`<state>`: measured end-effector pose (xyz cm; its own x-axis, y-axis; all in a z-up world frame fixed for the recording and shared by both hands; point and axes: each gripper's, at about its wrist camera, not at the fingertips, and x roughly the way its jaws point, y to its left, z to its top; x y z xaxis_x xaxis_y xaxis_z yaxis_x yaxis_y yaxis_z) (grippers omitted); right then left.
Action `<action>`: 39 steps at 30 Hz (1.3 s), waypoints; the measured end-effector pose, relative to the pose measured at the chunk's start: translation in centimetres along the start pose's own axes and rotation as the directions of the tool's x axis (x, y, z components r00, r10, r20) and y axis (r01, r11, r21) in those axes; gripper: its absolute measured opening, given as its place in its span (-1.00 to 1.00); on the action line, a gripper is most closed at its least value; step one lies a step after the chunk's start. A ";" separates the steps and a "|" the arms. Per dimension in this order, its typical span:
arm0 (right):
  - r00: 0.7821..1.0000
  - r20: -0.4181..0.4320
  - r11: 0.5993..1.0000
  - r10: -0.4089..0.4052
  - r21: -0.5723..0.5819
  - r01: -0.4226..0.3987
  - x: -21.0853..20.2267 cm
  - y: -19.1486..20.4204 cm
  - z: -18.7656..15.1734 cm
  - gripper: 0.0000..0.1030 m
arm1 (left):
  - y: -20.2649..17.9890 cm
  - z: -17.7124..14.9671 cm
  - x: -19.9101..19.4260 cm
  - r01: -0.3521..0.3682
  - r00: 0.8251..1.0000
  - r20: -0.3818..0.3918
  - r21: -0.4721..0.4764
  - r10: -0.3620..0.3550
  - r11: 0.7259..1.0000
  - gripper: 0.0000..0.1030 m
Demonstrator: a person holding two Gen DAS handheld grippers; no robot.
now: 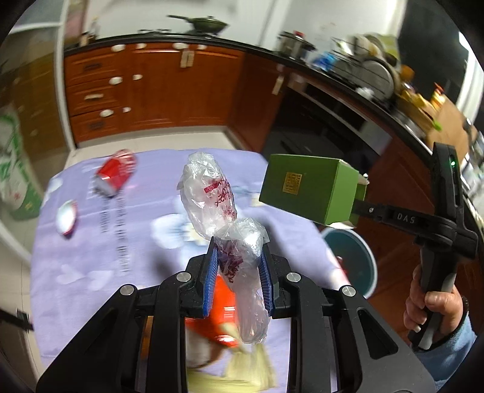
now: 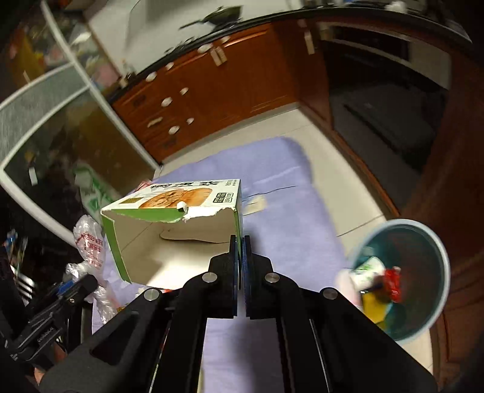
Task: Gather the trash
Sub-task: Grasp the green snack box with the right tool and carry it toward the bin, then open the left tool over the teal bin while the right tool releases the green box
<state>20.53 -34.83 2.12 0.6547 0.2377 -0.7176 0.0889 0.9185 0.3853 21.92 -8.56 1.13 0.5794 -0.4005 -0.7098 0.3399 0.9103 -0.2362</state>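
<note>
Here, nearest the left wrist camera, the left claw (image 1: 239, 257) pinches a crumpled clear plastic bag (image 1: 208, 196) with red print between its blue pads (image 1: 211, 272); the bag stands up past the fingertips and blocks part of the lilac cloth-covered surface (image 1: 90, 257) beyond. Under the claw lies something orange-red (image 1: 222, 311) beside pale yellowish material (image 1: 260, 368), both too blurred to name. Farther out on the left of the surface are a small red-and-white round piece (image 1: 67, 217) and, beyond it, a crushed red can (image 1: 116, 175).

To the right, a hand (image 1: 435, 308) in a blue sleeve carries the right claw (image 2: 241, 238), whose jaws are pressed together on the wall of a torn-open green and white carton (image 2: 181, 223). The carton hangs above the surface, its open end turned toward the right wrist camera and empty inside, and it hides the middle of the cloth.

Off the right edge of the surface, low on the floor, stands a teal bin (image 2: 423, 235). Inside it are a white and green wrapper (image 2: 367, 269), a red scrap (image 2: 393, 284) and something yellow (image 2: 373, 305), probably packaging.

At the far side run brown cabinets (image 1: 151, 90) under a dark countertop carrying a wok (image 1: 205, 24) and a pot (image 1: 295, 42).
</note>
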 end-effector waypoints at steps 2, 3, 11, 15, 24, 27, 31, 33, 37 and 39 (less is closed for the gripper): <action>1.000 0.012 1.000 -0.014 0.028 0.013 -1.3 -2.3 -0.1 -0.95 | -2.7 0.2 1.1 0.030 0.999 -0.021 0.031 -0.029 0.999 -0.50; 1.000 0.018 0.999 -0.025 0.046 0.024 -2.0 -3.7 -0.2 -0.95 | -3.6 0.1 1.5 0.039 0.999 -0.029 0.042 -0.037 0.998 -0.50; 0.992 0.068 0.974 -0.105 0.206 0.089 -6.5 -14.6 -2.1 -0.94 | -14.5 0.1 6.2 0.144 0.983 -0.138 0.191 -0.118 0.971 -0.50; 0.987 0.071 0.948 -0.145 0.297 0.118 -8.2 -19.9 -3.6 -0.94 | -19.0 -0.5 8.6 0.192 0.970 -0.196 0.247 -0.146 0.950 -0.50; 0.983 0.040 0.913 -0.177 0.379 0.149 -8.9 -25.4 -5.2 -0.94 | -26.2 -2.2 15.5 0.273 0.925 -0.338 0.272 -0.174 0.923 -0.45; 0.984 0.028 0.906 -0.178 0.394 0.153 -8.6 -26.4 -5.6 -0.93 | -27.1 -2.6 17.0 0.274 0.915 -0.368 0.268 -0.165 0.924 -0.13; 0.985 0.009 0.902 -0.175 0.402 0.156 -7.7 -26.9 -5.5 -0.93 | -27.4 -3.0 18.0 0.242 0.921 -0.368 0.277 -0.130 0.930 0.15; 0.985 -0.004 0.901 -0.172 0.404 0.159 -7.1 -27.0 -5.6 -0.93 | -27.3 -3.0 18.2 0.233 0.921 -0.369 0.272 -0.123 0.934 0.33; 0.986 -0.024 0.901 -0.165 0.402 0.161 -6.3 -26.8 -5.7 -0.93 | -26.0 -2.7 17.8 0.207 0.930 -0.351 0.261 -0.107 0.943 0.44; 0.986 -0.036 0.903 -0.164 0.397 0.165 -5.8 -26.6 -5.7 -0.92 | -25.6 -2.6 17.6 0.201 0.933 -0.344 0.253 -0.106 0.946 0.57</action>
<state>10.08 -58.84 -7.22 0.6040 0.0946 -0.7913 0.4861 0.7431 0.4599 21.49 -38.62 -7.00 0.2496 -0.4345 -0.8654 0.6254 0.7547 -0.1985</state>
